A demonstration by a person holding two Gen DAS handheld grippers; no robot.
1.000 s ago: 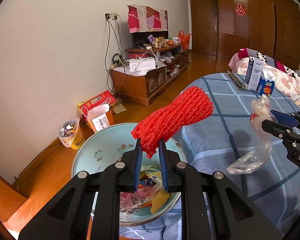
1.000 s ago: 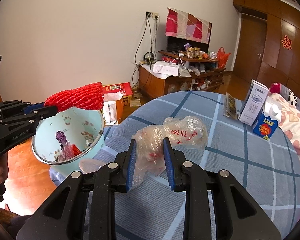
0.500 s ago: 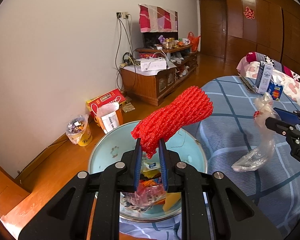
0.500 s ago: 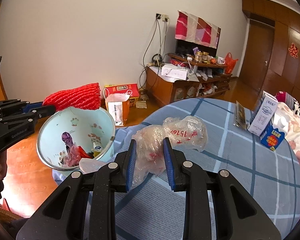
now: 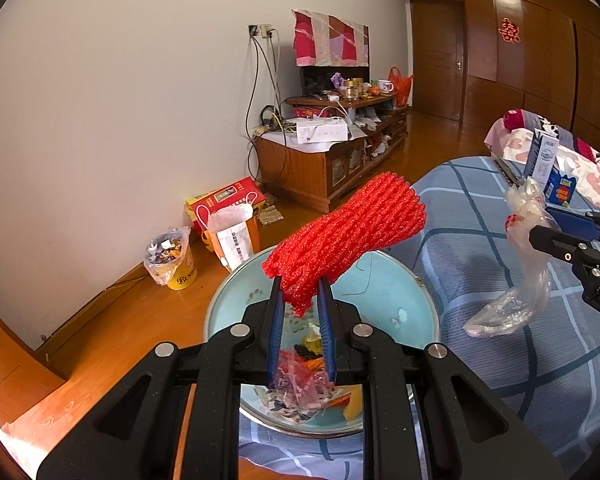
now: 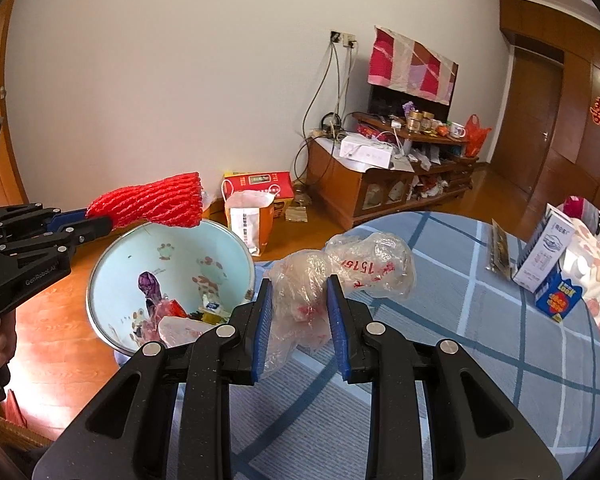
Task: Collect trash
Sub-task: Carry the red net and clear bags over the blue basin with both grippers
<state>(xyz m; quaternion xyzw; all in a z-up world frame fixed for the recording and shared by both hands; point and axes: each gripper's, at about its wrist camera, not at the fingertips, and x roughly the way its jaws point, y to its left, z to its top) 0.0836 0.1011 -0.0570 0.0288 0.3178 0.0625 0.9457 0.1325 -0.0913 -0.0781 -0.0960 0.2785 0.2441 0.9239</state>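
My left gripper (image 5: 299, 300) is shut on a red foam net sleeve (image 5: 348, 236) and holds it above a light blue basin (image 5: 416, 308) with several scraps of trash inside. In the right wrist view the sleeve (image 6: 152, 202) hangs over the basin's (image 6: 112, 272) far rim. My right gripper (image 6: 298, 320) is shut on a crumpled clear plastic bag (image 6: 340, 276) with red print, lifted above the blue plaid tablecloth (image 6: 480, 340), right of the basin. The bag (image 5: 520, 264) dangles from the right gripper in the left wrist view.
A white carton (image 6: 548, 256) and a small blue box (image 6: 558, 300) stand on the table's far right. On the wooden floor by the wall are a red box (image 5: 224, 204), a paper bag (image 5: 232, 236) and a cup of rubbish (image 5: 172, 260). A cluttered wooden cabinet (image 5: 328, 160) is behind.
Both grippers have moved left toward the basin, still holding their items. The red sleeve now hangs more squarely over the basin and the plastic bag is closer to its rim.
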